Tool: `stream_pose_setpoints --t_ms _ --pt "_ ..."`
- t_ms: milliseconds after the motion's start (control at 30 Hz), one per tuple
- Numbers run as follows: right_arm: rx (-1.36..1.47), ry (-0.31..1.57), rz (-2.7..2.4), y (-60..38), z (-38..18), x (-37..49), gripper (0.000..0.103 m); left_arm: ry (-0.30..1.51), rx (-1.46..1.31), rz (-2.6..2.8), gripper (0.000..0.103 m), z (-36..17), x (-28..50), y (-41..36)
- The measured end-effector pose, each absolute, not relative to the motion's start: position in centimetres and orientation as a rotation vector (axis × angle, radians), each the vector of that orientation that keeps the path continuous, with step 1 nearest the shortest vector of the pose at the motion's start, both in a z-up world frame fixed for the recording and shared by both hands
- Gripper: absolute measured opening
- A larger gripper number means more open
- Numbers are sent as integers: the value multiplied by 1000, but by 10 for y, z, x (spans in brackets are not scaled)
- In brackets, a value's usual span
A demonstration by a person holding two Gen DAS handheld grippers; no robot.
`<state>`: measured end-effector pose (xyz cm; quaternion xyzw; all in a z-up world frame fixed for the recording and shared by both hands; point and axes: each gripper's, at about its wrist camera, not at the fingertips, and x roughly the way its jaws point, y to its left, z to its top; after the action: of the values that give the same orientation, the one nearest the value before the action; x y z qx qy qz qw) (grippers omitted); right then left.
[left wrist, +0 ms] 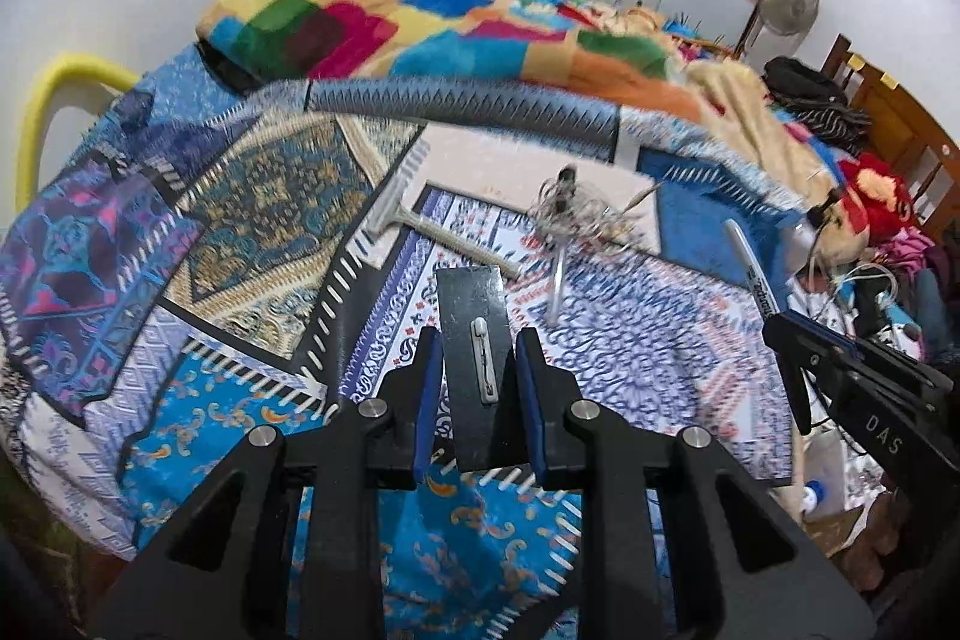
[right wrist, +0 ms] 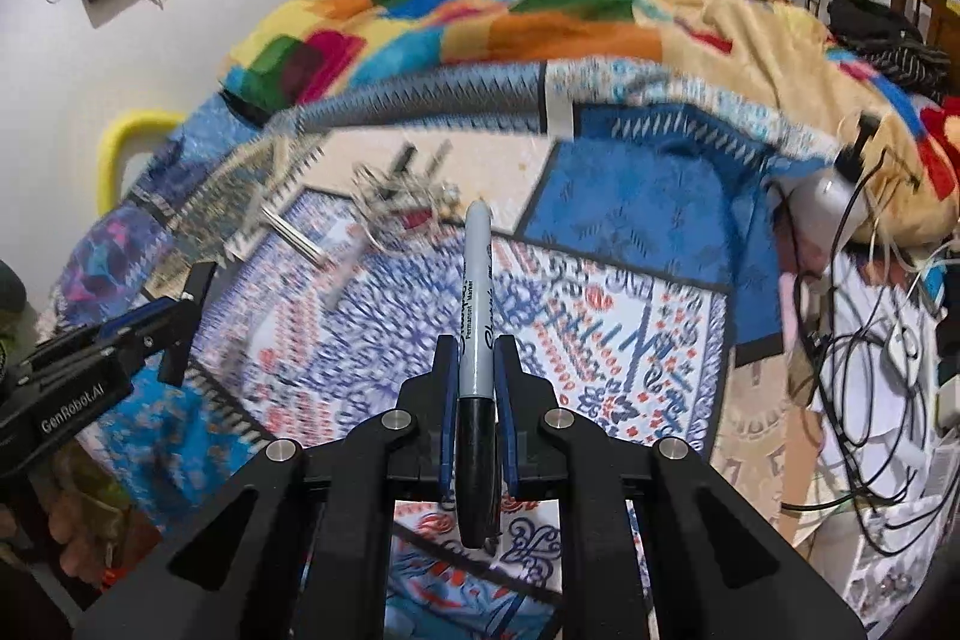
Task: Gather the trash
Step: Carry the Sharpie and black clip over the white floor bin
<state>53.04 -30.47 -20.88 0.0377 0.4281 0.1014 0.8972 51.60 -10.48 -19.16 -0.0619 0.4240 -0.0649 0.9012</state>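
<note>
Between the left gripper [left wrist: 473, 361] pads sits a black card with a pin clasp [left wrist: 474, 334], clamped, long axis running straight out along the fingers; the right gripper [right wrist: 476, 370] is clamped on a Sharpie marker [right wrist: 476, 304], likewise lengthwise, cap toward the camera. Ahead on the patterned bedspread [left wrist: 660, 340] lie a disposable razor [left wrist: 414, 226] and a wire tangle [left wrist: 576, 208], beyond the left jaws, so the left hand looks nearer. Both hands full, so judged drop-off comes first.

My left matte-black plastic two-finger gripper [left wrist: 479, 370] carries blue pads [left wrist: 427, 403] and round silver pivot screws [left wrist: 373, 407]. My matching right gripper [right wrist: 477, 370] bears white "DAS" lettering on its side; the left reads "GenRobot.AI".
</note>
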Motion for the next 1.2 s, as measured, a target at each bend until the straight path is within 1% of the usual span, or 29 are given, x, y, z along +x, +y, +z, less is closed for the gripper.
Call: stream_pose_setpoints --t_ms 367,633,867,1200 --pt "54 728 282 -275 -119 472 11 749 -107 -120 24 -113 453 -88" --pt "34 641 348 -246 -72 422 11 646 -127 -90 24 -59 386 -60" --pt "6 601 426 -210 -48 378 11 603 -140 -40 24 -36 329 -28" --pt "-26 585 541 -155 -38 320 11 588 -171 62 24 -33 254 35"
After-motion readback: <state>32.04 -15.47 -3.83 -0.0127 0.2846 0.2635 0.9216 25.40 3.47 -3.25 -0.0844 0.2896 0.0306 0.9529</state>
